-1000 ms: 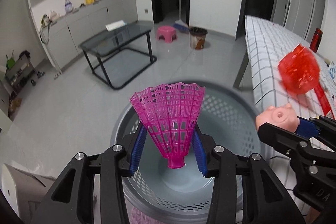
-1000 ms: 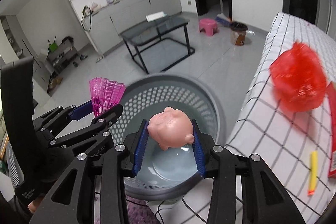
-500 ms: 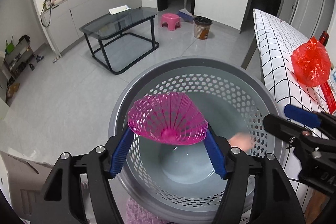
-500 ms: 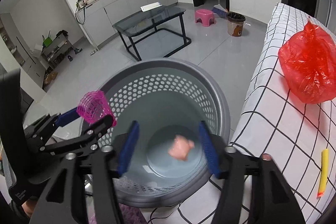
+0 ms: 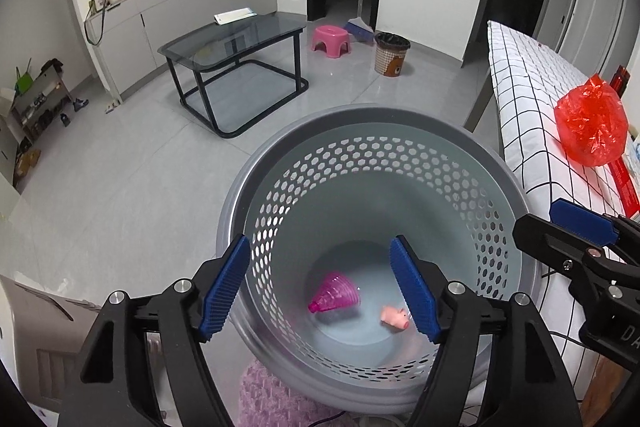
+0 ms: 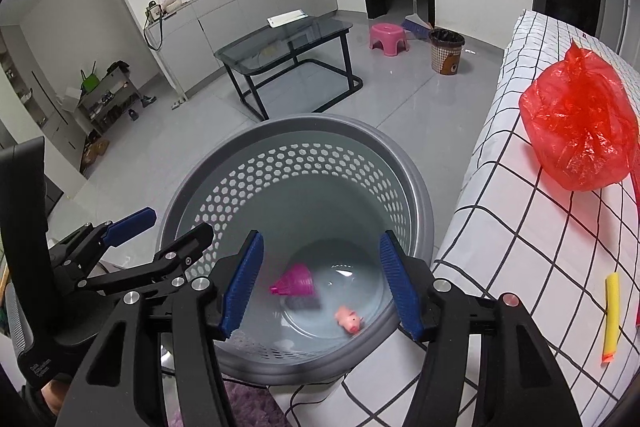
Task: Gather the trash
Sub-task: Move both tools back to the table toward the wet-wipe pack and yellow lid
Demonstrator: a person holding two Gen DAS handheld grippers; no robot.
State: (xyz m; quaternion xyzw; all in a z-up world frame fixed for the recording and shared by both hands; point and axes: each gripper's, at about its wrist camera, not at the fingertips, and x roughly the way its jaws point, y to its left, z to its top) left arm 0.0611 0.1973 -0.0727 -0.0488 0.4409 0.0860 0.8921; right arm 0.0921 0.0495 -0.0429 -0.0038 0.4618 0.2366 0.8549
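A grey perforated basket (image 5: 400,123) (image 6: 304,127) stands on the floor beside a checked table. A pink plastic shuttlecock (image 5: 335,293) (image 6: 294,282) and a small pink pig toy (image 5: 395,315) (image 6: 349,319) lie on its bottom. My left gripper (image 5: 320,285) is open and empty above the basket's near left rim. My right gripper (image 6: 320,285) is open and empty above the basket's near right side. A red plastic bag (image 5: 590,125) (image 6: 580,131) and a yellow foam dart (image 6: 611,319) lie on the checked table.
The checked table (image 6: 532,227) runs along the right. A glass coffee table (image 5: 236,43), a pink stool (image 5: 330,37), a small waste bin (image 5: 392,53) and a broom stand on the far floor. A purple rug (image 5: 276,399) lies under the basket.
Both grippers opened over the basket. The shuttlecock dropped from the left gripper and the pig toy from the right; both now lie on the basket's bottom.
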